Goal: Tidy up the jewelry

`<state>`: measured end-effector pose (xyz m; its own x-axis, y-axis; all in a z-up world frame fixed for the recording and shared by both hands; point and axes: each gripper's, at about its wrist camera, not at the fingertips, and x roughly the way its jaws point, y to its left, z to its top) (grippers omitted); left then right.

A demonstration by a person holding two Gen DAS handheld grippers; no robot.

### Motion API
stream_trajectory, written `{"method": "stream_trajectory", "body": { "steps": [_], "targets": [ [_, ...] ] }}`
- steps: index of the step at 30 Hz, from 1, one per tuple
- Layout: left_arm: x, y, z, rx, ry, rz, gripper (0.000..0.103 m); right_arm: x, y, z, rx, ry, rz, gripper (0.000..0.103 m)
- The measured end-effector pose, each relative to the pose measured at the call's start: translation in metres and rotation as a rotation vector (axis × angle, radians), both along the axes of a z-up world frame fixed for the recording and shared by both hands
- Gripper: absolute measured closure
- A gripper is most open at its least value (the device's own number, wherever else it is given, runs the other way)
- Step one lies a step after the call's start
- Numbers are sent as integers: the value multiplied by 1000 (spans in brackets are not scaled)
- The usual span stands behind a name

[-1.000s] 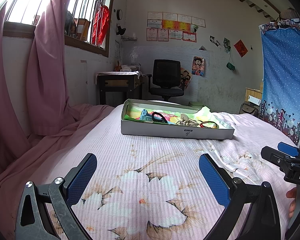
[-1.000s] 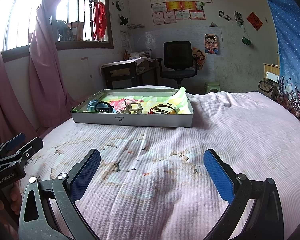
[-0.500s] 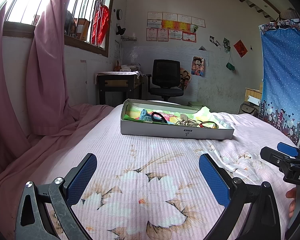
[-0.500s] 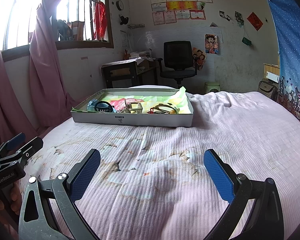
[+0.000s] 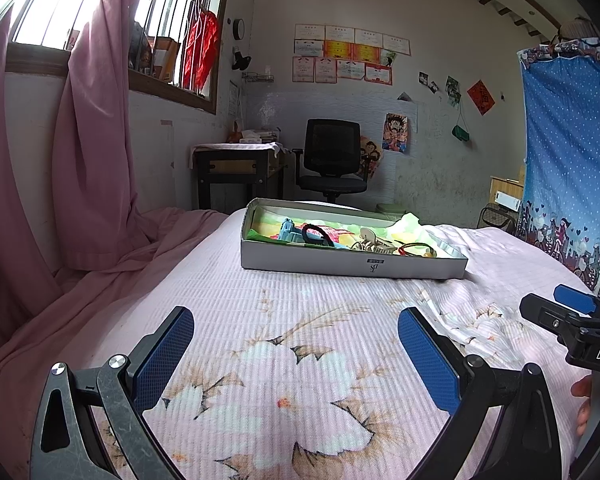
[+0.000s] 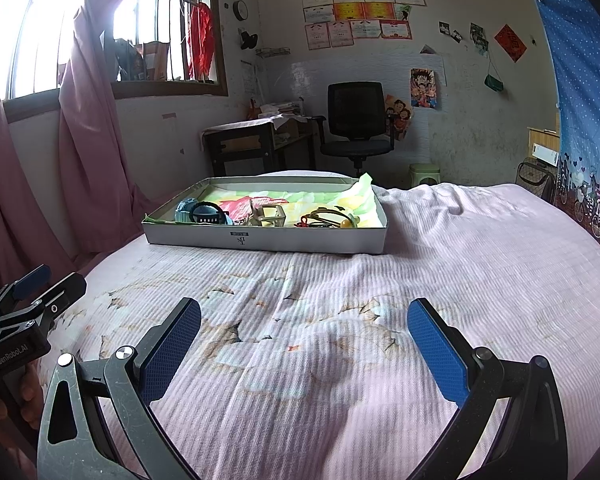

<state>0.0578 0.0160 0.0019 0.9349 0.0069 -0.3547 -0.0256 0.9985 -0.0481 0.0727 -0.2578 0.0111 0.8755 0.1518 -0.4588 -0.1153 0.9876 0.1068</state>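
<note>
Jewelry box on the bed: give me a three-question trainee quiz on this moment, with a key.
1. True or false: the left gripper is shut on a bracelet.
2. Where does the box sit? A) on the desk B) on the bedspread C) on the chair
3. Fill in: the right gripper is ____ and holds nothing.

Key:
1. False: it is open and empty, hanging over the bedspread short of the box.
2. B. The desk and chair stand behind the bed.
3. open
</note>
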Motion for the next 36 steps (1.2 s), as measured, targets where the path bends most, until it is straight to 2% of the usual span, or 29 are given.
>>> {"method": "stream_trajectory", "body": {
  "steps": [21,36],
  "targets": [
    [1,-2,2,1,4,-2,0,0,0,0,1,0,0,1],
    [5,-9,3,35,9,-8,0,0,0,0,1,0,0,1]
  ]
}}
